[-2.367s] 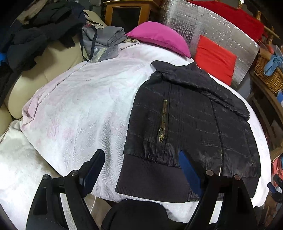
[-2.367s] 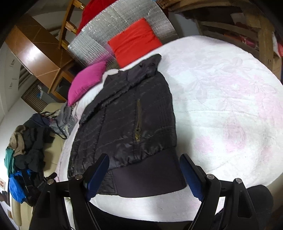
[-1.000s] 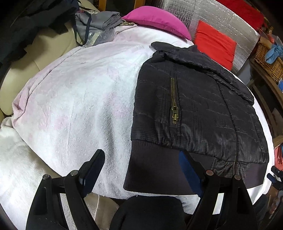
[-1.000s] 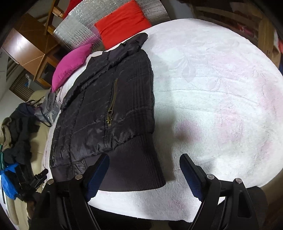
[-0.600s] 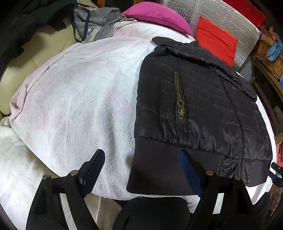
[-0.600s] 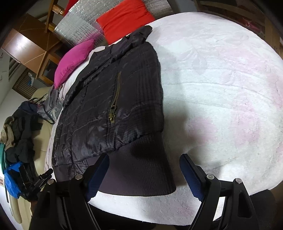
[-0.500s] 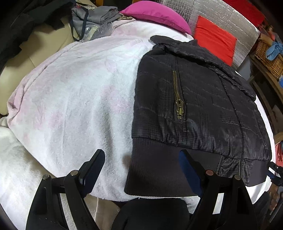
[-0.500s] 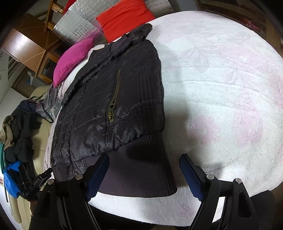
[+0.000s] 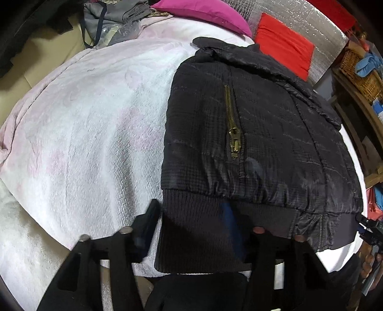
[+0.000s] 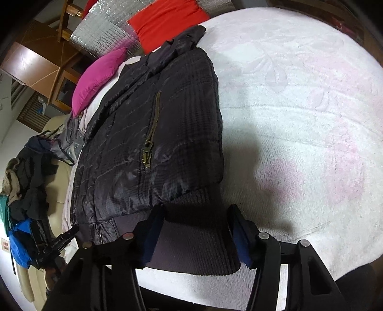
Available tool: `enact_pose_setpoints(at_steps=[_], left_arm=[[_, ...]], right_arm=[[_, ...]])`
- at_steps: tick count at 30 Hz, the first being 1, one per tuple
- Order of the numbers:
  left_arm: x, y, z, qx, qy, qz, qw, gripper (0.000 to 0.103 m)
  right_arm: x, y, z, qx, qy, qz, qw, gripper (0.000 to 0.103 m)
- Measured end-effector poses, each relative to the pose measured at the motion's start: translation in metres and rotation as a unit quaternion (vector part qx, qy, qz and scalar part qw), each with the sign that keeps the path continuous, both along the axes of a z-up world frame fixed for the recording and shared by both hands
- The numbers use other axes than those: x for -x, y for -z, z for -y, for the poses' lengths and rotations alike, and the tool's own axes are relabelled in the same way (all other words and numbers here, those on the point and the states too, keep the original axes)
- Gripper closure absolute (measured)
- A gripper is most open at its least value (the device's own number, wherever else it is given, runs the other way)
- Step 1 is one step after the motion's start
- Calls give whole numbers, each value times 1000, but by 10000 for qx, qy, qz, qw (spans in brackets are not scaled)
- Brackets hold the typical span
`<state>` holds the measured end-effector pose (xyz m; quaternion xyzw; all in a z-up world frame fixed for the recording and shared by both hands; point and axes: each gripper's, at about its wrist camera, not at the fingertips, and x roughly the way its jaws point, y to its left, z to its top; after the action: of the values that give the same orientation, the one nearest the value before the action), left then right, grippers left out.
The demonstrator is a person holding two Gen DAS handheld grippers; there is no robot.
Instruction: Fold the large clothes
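Jacket [image 9: 263, 134] black, quilted, flat on blanket [image 9: 83, 124] | both claws closing astride ribbed hem [image 10: 191, 239]

We found a bed covered by a white blanket [image 9: 91, 124] with faint pink flower patterns. A black quilted jacket [image 9: 258, 134] lay flat on it, its ribbed hem at the near edge. Beyond the jacket's collar lay a magenta pillow [image 9: 201, 10] and a red cushion [image 9: 284, 45]; beside the pillow, a grey bundle [image 9: 112, 19].

Jacket [image 9: 251, 124] sleeves folded out of sight
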<state>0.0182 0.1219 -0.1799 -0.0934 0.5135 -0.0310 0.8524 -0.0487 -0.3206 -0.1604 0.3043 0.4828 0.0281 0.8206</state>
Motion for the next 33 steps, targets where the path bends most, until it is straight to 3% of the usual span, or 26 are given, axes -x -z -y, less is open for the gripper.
enact_pose_setpoints(at_steps=[3, 4, 5, 7, 10, 13, 16, 18, 19, 20, 21, 23, 33], left_arm=[[-1, 3, 5, 2, 83, 61, 9999, 47], [-2, 4, 7, -22, 167, 39, 9999, 61], [-4, 5, 8, -93, 177, -23, 9998, 70], [-4, 0, 7, -11, 205, 31, 9998, 82], [-5, -2, 1, 249, 139, 36, 9996, 80], [-8, 4, -1, 260, 75, -43, 9996, 63], [-5, 5, 0, 144, -12, 39, 9999, 46], [-4, 7, 0, 190, -25, -17, 9998, 47], [-3, 7, 2, 205, 18, 4, 9998, 51], [-3, 7, 4, 198, 118, 9, 9997, 77], [-6, 7, 1, 186, 198, -43, 9996, 83], [-8, 4, 6, -1, 277, -52, 9996, 94], [17, -30, -8, 323, 62, 345, 9989, 96]], right_arm=[[-3, -1, -4, 87, -166, 19, 9998, 45], [-4, -1, -5, 138, -220, -15, 9997, 50], [-5, -3, -7, 151, -307, -81, 9994, 74], [-3, -8, -8, 146, -364, 3, 9992, 79], [-4, -2, -5, -66, -378, -154, 9991, 79], [-10, 0, -6, -63, -540, -190, 9983, 74], [-7, 5, -4, -396, -506, -134, 9978, 56], [-6, 5, -5, -370, -478, -127, 9981, 55], [-8, 4, -10, -302, -513, -143, 9981, 56], [-9, 4, -11, -242, -542, -156, 9981, 66], [-10, 3, -13, -174, -592, -210, 9979, 84], [-10, 3, -9, -230, -604, -277, 9975, 90], [5, -24, -3, -343, -728, 74, 9967, 95]])
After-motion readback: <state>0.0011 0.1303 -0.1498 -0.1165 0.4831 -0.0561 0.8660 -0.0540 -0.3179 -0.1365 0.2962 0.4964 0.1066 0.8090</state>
